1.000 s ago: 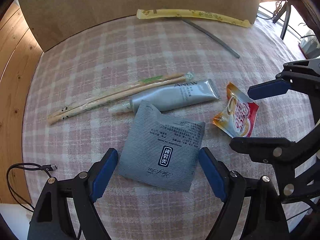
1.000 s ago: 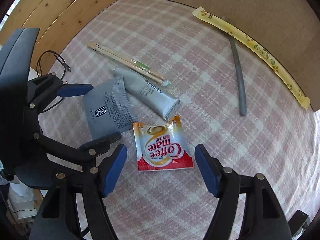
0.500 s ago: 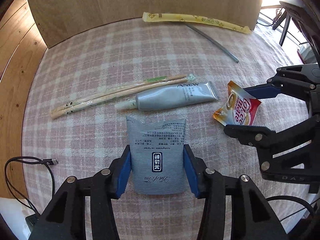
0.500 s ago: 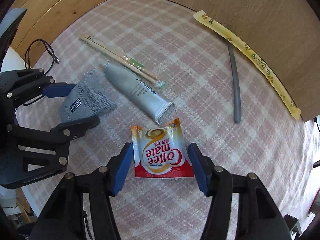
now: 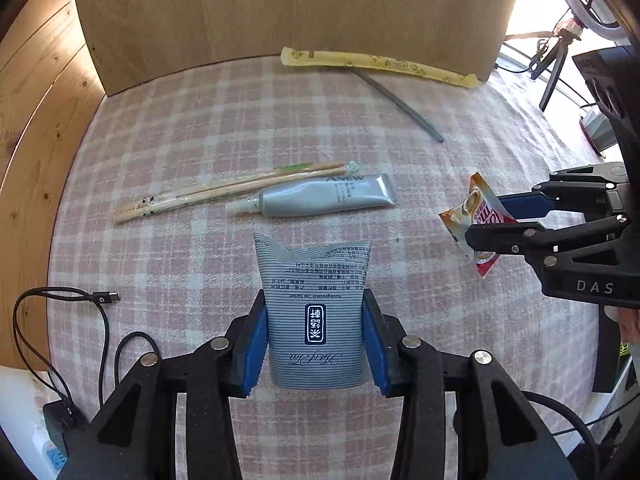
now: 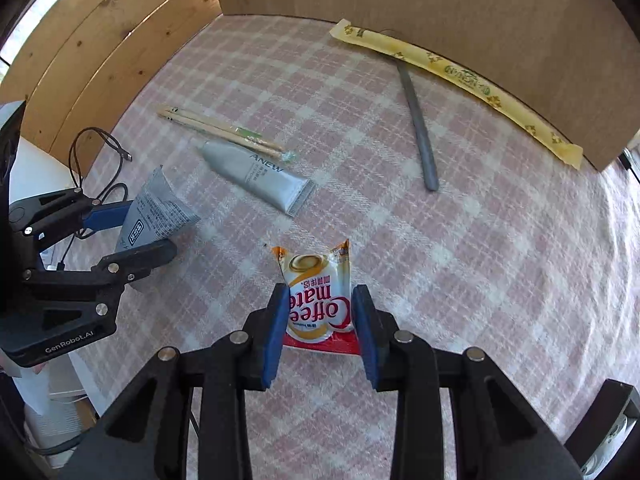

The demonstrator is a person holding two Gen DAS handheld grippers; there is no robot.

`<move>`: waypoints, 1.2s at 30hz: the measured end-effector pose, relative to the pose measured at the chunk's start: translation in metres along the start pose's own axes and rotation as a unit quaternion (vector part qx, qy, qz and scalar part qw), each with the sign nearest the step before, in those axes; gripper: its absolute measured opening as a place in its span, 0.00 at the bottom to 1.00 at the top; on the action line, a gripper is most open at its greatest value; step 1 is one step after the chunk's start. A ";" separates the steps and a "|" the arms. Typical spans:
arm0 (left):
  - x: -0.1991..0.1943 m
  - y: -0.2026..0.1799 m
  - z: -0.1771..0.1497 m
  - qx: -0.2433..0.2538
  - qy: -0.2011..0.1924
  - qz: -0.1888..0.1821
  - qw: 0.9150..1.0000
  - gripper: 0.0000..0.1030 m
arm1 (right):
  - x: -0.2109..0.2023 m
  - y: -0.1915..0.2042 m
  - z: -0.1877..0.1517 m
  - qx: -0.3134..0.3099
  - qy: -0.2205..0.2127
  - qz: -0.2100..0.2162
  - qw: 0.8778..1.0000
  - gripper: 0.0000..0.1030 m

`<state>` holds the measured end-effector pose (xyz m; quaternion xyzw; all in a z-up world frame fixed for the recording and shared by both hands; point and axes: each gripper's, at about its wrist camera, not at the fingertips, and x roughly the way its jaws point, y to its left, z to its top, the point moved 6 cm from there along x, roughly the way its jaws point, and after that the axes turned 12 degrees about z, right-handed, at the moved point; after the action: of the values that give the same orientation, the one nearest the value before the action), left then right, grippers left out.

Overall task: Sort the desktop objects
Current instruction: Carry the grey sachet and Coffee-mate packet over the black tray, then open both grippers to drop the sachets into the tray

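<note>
Two handheld grippers work over a pink checked tablecloth (image 5: 168,128), each clamped on a packet. In the left wrist view, a black USB cable (image 5: 72,300) curls at 9 o'clock off the cloth's edge. At 6 o'clock, the left gripper (image 5: 315,340) pinches a grey striped tea sachet (image 5: 314,304) between its blue pads (image 5: 256,344), squeezing the sachet's sides inward. Above it, toward 12 o'clock, wrapped bamboo chopsticks (image 5: 224,192) lie just beside a silver Anew tube (image 5: 320,200). Further toward 12 o'clock, a yellow paper sleeve (image 5: 380,66) rests along a brown cardboard wall (image 5: 280,8), with a grey stick (image 5: 396,98) angling out from under it. At 3 o'clock, the right gripper (image 6: 320,320) holds a Coffee mate sachet (image 6: 318,300), bowed and narrowed between its pads; in the right wrist view the packet sits at 6 o'clock, lifted above the cloth.
</note>
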<state>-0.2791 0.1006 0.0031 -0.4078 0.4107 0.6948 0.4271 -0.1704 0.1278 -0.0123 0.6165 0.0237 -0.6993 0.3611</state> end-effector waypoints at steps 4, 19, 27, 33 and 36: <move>-0.017 -0.037 0.016 0.021 -0.016 -0.014 1.000 0.39 | -0.041 -0.021 -0.016 0.030 -0.034 0.005 0.999 0.31; -0.087 -0.258 0.051 0.167 -0.063 -0.121 0.976 0.39 | -0.212 -0.149 -0.162 0.196 -0.152 -0.070 0.966 0.31; -0.148 -0.380 -0.005 0.295 -0.070 -0.191 0.934 0.39 | -0.279 -0.210 -0.255 0.290 -0.199 -0.111 0.929 0.31; -0.178 -0.448 -0.056 0.380 -0.071 -0.217 0.896 0.39 | -0.308 -0.231 -0.298 0.321 -0.214 -0.127 0.914 0.31; -0.180 -0.470 -0.074 0.404 -0.062 -0.220 0.886 0.39 | -0.314 -0.238 -0.308 0.331 -0.217 -0.131 0.909 0.31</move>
<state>0.2280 0.1266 0.0393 -0.2358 0.5280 0.3814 0.7213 -0.0439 0.5999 0.0923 0.5251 -0.2079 -0.8244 0.0378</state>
